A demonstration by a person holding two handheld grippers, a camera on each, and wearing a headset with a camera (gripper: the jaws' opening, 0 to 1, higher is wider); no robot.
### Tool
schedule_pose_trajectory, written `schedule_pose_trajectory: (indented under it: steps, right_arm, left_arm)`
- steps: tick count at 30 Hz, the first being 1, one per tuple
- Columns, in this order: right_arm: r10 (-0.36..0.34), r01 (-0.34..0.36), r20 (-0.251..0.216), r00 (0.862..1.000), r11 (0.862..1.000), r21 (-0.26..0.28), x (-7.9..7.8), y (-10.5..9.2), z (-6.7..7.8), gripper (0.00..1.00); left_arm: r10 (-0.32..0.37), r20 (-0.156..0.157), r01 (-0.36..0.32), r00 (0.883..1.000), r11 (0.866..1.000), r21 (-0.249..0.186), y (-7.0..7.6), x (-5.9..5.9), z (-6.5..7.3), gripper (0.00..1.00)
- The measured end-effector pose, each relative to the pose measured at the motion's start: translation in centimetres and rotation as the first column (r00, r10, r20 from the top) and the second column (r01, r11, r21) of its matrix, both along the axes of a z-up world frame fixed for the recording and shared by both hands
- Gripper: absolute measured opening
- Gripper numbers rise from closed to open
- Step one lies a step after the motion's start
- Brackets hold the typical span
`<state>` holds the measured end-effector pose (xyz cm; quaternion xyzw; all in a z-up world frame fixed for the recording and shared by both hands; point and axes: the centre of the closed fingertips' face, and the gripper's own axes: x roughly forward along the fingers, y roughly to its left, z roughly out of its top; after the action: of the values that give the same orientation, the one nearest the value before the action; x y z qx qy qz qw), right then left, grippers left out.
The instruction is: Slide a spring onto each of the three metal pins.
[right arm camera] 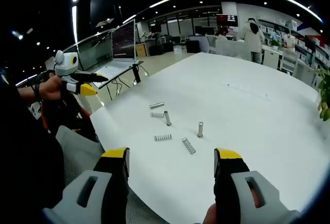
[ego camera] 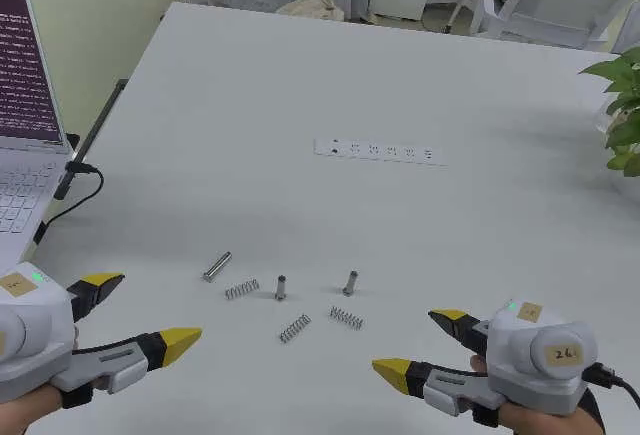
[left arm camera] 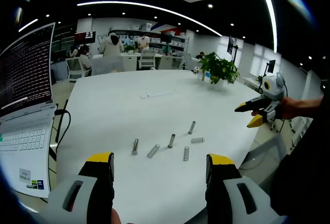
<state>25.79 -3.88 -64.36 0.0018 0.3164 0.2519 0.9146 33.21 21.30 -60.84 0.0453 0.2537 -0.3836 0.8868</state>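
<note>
Sideways, left gripper view catches right tongs (left arm camera: pixel 246 116) gaping.

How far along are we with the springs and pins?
Nothing is done: the three springs lie loose on the table, none on a pin. Two pins stand upright, the third pin lies flat. Nothing in hand: left gripper and right gripper hang with jaws open. All three fits remain.

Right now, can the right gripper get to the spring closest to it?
Probably yes. The right gripper is open and points toward that spring, which lies flat with only bare table between them. The nearest pin stands beyond it, out of the way.
</note>
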Motion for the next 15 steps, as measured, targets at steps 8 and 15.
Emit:
schedule_pose_trajectory:
  steps: [8,15]
  right_arm:
    - [0.001,-0.001,-0.001,1.0,1.0,0.004,-0.13,0.37,-0.03,0.65]
    - [0.002,-0.002,-0.001,1.0,1.0,0.004,-0.17,0.49,0.05,0.64]
  left_arm:
    - [-0.005,-0.003,0.005,1.0,1.0,0.01,0.05,-0.35,-0.23,0.69]
    - [-0.001,0.001,0.001,1.0,1.0,0.006,0.16,-0.15,-0.05,0.69]
